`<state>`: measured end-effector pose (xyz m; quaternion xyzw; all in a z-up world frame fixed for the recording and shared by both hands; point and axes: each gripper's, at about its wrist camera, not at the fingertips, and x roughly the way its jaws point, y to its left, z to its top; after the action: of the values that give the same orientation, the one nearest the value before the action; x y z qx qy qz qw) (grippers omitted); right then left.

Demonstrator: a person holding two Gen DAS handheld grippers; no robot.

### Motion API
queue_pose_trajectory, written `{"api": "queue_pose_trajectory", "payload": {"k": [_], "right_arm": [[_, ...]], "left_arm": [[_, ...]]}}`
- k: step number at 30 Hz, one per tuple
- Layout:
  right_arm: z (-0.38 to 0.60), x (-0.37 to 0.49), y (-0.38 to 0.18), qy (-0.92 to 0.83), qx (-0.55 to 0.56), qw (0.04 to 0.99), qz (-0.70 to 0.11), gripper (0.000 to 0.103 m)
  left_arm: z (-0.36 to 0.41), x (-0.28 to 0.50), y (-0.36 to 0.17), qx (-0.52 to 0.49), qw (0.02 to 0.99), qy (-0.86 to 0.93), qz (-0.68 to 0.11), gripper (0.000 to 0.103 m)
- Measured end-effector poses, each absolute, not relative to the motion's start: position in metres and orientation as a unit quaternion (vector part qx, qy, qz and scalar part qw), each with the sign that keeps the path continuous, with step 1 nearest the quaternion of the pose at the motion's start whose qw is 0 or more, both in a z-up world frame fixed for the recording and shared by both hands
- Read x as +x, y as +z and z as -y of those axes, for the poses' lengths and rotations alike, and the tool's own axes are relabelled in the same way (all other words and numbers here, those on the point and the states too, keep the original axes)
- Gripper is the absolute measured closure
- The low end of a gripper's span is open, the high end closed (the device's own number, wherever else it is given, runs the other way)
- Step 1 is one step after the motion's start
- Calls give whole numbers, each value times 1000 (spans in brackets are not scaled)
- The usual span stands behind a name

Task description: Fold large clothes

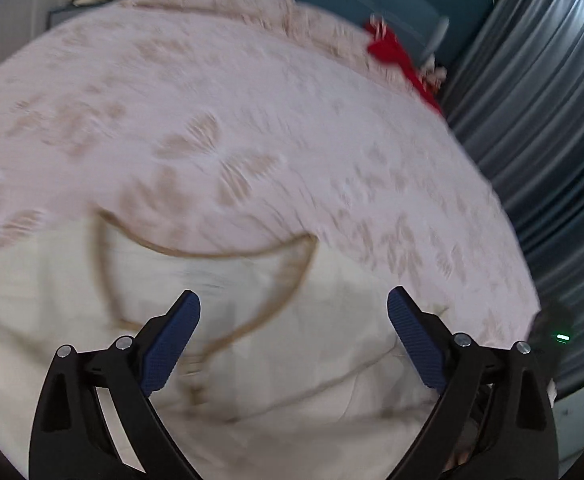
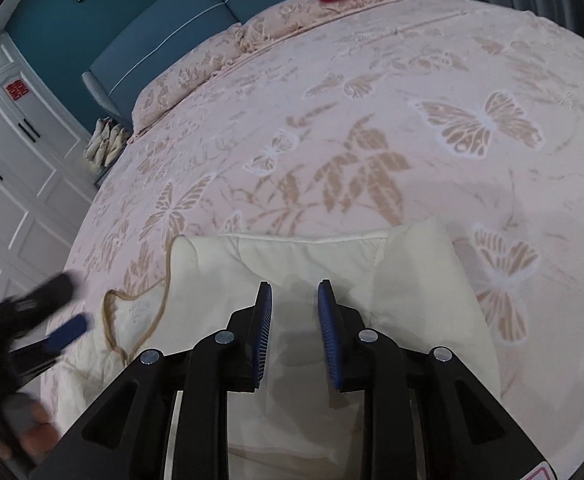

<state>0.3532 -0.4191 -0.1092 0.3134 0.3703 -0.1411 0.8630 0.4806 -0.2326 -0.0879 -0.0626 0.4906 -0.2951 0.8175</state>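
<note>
Right wrist view shows the cream garment (image 2: 316, 264) lying partly folded on the butterfly bedspread (image 2: 432, 128), at 6 o'clock of the bed, and the right gripper (image 2: 294, 300) stands above it with a narrow gap between its pads and nothing held. Left wrist view is blurred, but the left gripper (image 1: 294, 312) has its jaws spread wide and empty over the beige-trimmed neckline (image 1: 212, 254) of the same garment. I judge that the released fold could spring open or crease, since the padded cloth is thick and neither tong presses it.
</note>
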Motion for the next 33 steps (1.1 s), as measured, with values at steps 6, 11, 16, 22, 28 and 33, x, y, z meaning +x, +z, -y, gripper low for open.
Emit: {"api": "queue_pose_trajectory", "payload": {"k": [6, 11, 16, 22, 28, 33], "right_arm": [[421, 350, -123, -134, 313, 861, -377, 88], [423, 353, -125, -163, 302, 859, -381, 103], [426, 356, -136, -180, 295, 856, -385, 103], [422, 359, -140, -195, 276, 860, -383, 103], [424, 354, -121, -215, 273, 855, -385, 103], [375, 354, -61, -189, 175, 897, -358, 88]], "left_arm": [[268, 485, -131, -3, 814, -255, -521, 36], [265, 477, -135, 31, 831, -250, -496, 72], [260, 471, -141, 33, 841, -249, -478, 76], [260, 470, -145, 33, 853, -249, -457, 74], [228, 465, -115, -1, 872, -215, -440, 63], [165, 479, -81, 36, 886, -165, -431, 51]]}}
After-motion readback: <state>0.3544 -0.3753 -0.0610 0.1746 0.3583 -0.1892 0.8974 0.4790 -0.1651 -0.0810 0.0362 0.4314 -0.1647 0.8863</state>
